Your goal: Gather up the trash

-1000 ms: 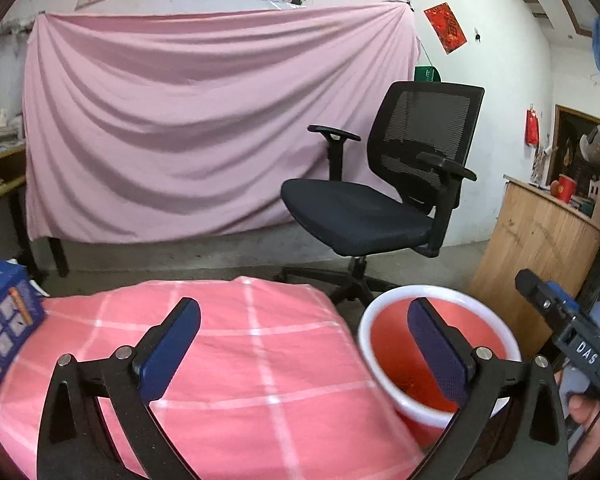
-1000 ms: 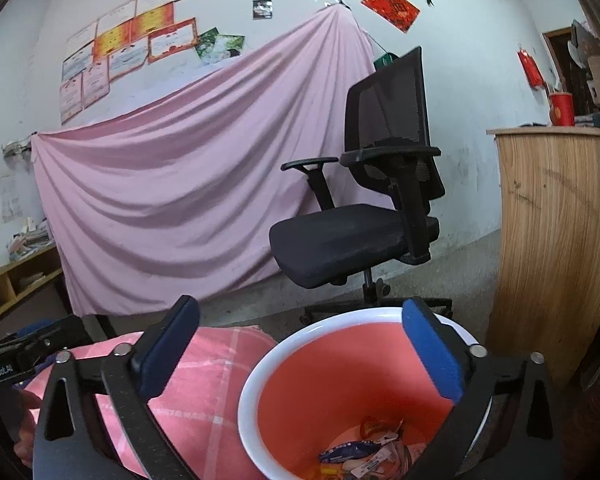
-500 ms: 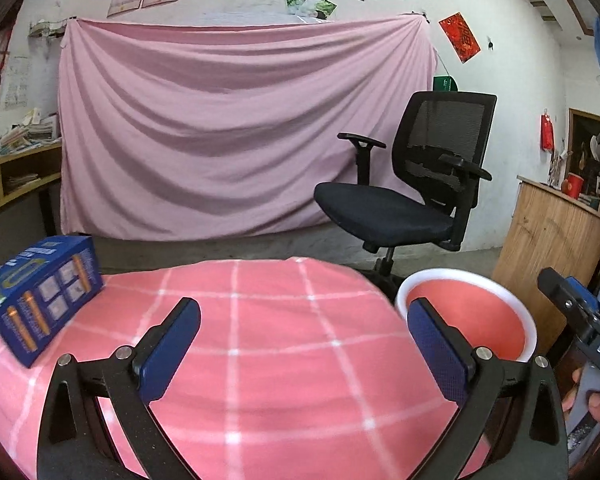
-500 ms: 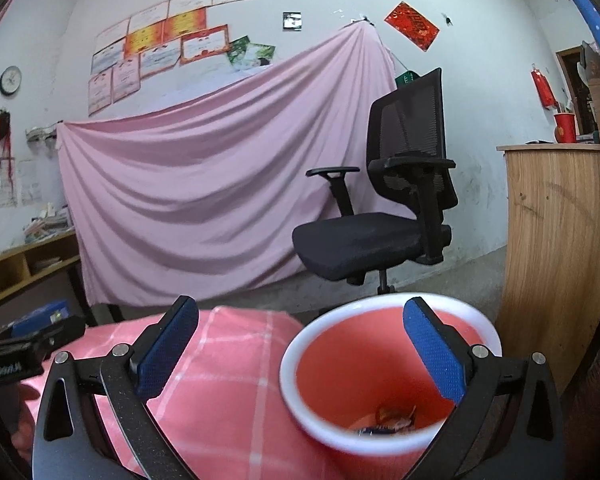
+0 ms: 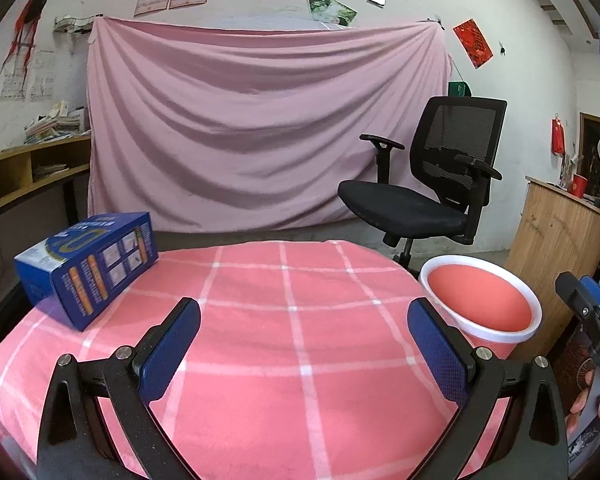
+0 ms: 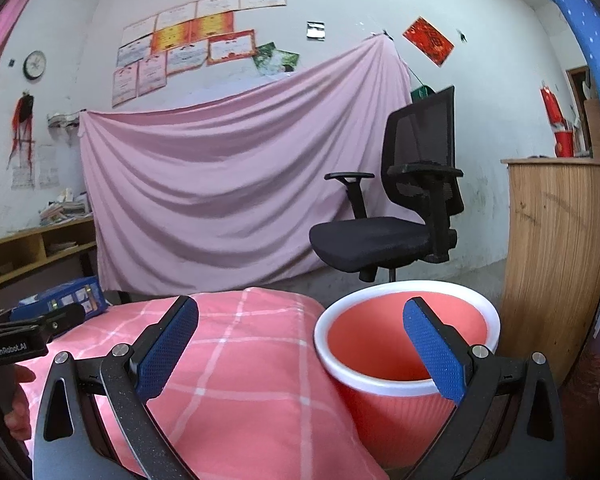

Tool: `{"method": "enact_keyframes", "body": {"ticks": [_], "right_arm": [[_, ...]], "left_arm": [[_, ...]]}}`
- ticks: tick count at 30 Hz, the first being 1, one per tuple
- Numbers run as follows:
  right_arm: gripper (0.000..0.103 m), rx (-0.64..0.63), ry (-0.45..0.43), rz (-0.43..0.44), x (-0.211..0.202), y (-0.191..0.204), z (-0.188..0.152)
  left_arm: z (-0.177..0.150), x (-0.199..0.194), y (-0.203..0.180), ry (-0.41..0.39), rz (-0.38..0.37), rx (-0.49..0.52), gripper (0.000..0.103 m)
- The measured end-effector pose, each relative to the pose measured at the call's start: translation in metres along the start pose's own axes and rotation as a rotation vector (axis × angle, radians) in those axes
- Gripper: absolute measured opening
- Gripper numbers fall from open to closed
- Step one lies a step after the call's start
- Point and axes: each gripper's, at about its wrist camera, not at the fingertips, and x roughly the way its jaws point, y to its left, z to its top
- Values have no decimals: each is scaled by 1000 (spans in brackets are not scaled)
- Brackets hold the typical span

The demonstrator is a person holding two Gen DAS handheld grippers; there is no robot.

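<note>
The left hand-held gripper (image 5: pixel 304 340) hangs over the pink checked tablecloth (image 5: pixel 292 360) covering the bench, its blue-padded fingers spread wide with nothing between them. The right hand-held gripper (image 6: pixel 300 340) is likewise spread and empty, one finger (image 6: pixel 432 348) in front of the red trash bucket (image 6: pixel 404 360) with a white rim, which stands just beside the bench at its right edge. A blue carton (image 5: pixel 88 264) lies on the cloth at the far left. Behind are a black office chair (image 5: pixel 424 188), a pink hanging sheet (image 5: pixel 260 128) and a wooden counter (image 6: pixel 556 256).
</note>
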Motion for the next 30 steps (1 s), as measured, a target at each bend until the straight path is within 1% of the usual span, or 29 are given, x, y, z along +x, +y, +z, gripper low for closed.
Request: {"method": "enact_keyframes", "body": {"ticks": [7,17,24,30], "right_arm": [[103,-21,-12,12,-16,16,-4],[103,-36,-15,-16,-36,38,-9],[103,-26,25,10,-51,63,-15],[103,-42,55,-1,-63,85,-22]], "left_arm": [[-8,-21,16,-6,-8,0,101],[-20,-49,40,-35,17,-16,102],[-28,-69,48,-51,21,-12,101],[-35,-83,56,-61,39,0,101]]}}
